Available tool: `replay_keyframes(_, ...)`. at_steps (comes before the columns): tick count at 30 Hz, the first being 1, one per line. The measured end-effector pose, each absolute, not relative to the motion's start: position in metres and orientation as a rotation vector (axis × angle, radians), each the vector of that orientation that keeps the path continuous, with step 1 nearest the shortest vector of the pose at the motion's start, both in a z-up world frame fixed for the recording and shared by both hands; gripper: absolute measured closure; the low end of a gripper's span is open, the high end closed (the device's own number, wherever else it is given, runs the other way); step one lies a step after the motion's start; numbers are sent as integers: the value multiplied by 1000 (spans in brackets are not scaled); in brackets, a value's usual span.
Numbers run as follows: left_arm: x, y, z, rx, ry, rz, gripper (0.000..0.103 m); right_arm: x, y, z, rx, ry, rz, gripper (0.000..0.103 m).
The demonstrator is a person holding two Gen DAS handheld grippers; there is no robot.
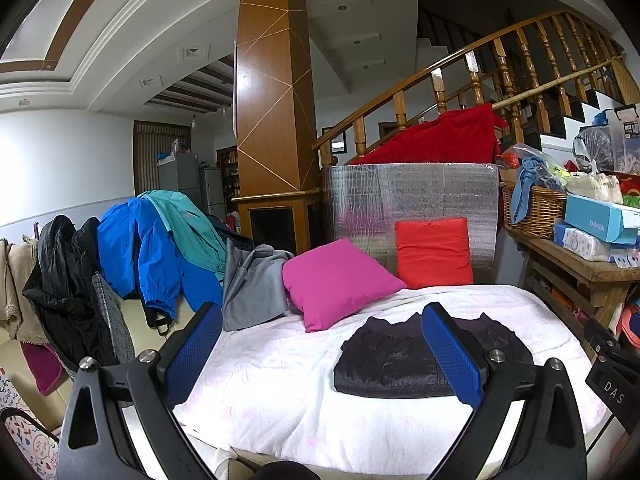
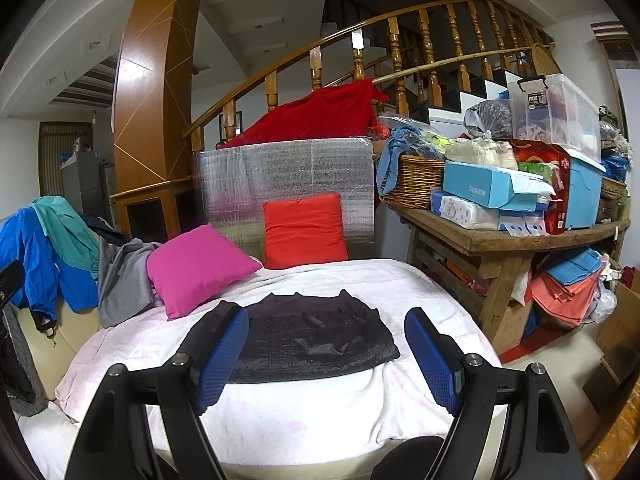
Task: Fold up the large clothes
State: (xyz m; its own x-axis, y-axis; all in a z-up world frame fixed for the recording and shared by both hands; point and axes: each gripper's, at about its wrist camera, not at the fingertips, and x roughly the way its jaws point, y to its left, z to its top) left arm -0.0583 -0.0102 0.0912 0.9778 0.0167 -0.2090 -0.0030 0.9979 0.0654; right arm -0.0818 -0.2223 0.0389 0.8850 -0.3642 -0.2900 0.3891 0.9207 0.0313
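Lying folded, dark garment (image 2: 308, 332) beyond open jaws.

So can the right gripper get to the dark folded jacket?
Probably yes. The right gripper is open and points at the dark jacket lying on the white blanket, with nothing between them.

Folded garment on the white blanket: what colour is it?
Black, slightly shiny and quilted-looking; the folded garment shows best in the right wrist view.
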Motion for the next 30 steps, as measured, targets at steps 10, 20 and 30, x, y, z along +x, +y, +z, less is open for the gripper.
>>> replay_keyframes(10,-56,-7,89,61,224,11,3,-79,-213,36,84,293,-388,20)
replay_keyframes(20,-53,-8,86,62,233,13,3,-78,-208,34,87,295,-384,20)
replay_keyframes(30,-49,-8,80,60,247,6,3,-70,-205,31,67,306,-380,20)
